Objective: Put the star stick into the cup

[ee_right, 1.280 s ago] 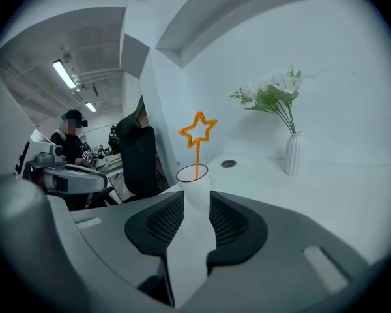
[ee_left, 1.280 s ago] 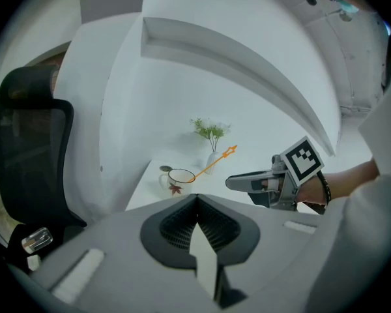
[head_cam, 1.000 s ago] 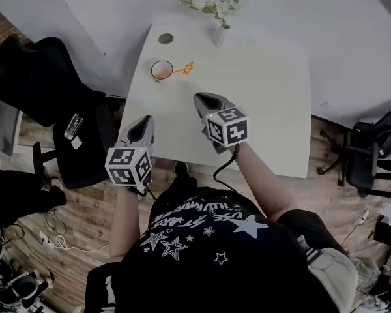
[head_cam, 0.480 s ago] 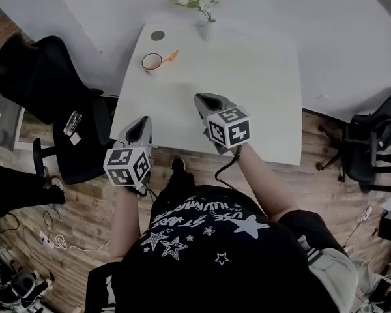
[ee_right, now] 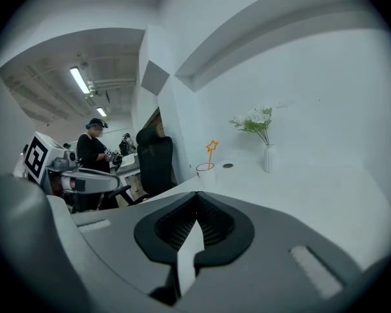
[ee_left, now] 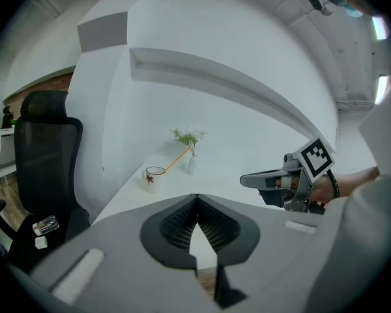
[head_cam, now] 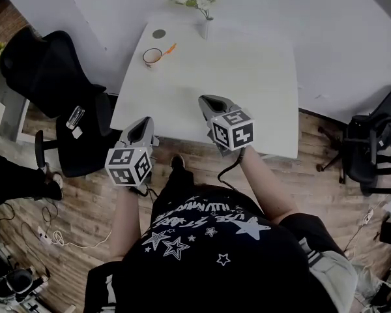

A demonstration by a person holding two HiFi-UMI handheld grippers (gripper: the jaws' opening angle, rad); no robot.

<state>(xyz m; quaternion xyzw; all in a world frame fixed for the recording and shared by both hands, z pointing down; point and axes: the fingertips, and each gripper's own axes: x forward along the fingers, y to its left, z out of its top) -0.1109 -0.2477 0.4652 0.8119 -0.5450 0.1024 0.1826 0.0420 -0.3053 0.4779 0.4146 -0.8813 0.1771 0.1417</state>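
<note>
A white cup [head_cam: 152, 57] stands at the far left of the white table [head_cam: 260, 109], with the orange star stick [head_cam: 171, 48] leaning out of it. In the right gripper view the star [ee_right: 212, 147] rises above the cup [ee_right: 204, 170]. The left gripper view also has the cup [ee_left: 152, 177] and stick [ee_left: 177, 158]. My left gripper [head_cam: 143, 126] is shut and empty, off the table's front left edge. My right gripper [head_cam: 205, 101] is shut and empty over the table's near part, far from the cup.
A small vase of white flowers [head_cam: 204, 28] and a dark round disc [head_cam: 159, 34] sit at the table's far edge. A black office chair [head_cam: 45, 77] stands left of the table, another chair [head_cam: 371, 149] at the right. A person [ee_right: 94, 149] stands in the background.
The head view has pulled back, so the table and cup look farther away. Both grippers stay near the table's front edge; the right one has shifted slightly right.
</note>
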